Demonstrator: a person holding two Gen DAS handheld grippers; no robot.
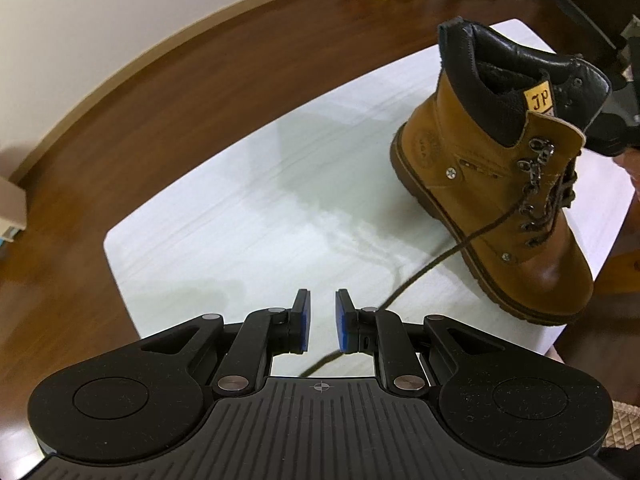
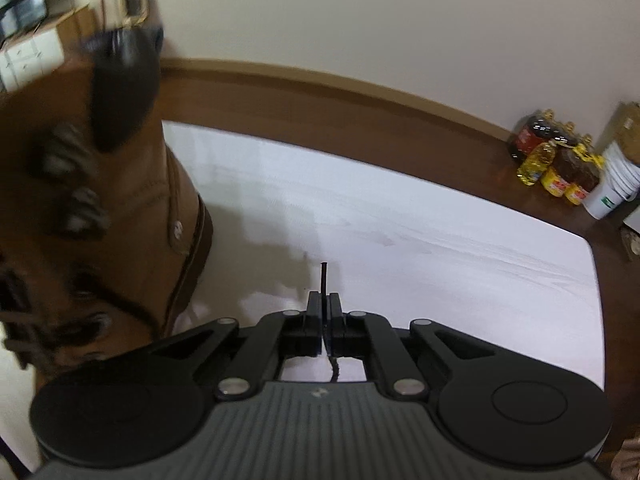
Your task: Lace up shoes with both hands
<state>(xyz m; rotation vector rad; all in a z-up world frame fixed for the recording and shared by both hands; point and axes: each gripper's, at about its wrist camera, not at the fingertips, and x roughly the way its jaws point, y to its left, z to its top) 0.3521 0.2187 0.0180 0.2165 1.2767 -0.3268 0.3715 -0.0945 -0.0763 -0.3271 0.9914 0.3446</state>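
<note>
One tan leather ankle boot point(image 1: 496, 184) with a black padded collar and a dark rubber sole stands upright on the white rectangular tabletop point(image 1: 240, 200), near its right edge in the left wrist view; its long axis runs from the heel, which is toward the far corner, to the rounded toe, which points to the near right edge; a yellow tag with the letters JP sits at the top of the tongue. From the lower eyelets a dark brown lace point(image 1: 432, 260) goes out over the tabletop toward the left gripper point(image 1: 322, 320) and passes under the gap between the blue pads; the jaws stand partly open and the pads do not press on the lace, so this gripper holds nothing. In the right wrist view the boot is close and blurred at the left side; the right gripper point(image 2: 322, 316) has its jaws closed on a thin dark lace end point(image 2: 323, 276), whose stiff tip stands out straight beyond the fingertips. Several yellow oil bottles point(image 2: 556, 168) stand on the brown wooden floor point(image 1: 200, 80) by the wall.
</note>
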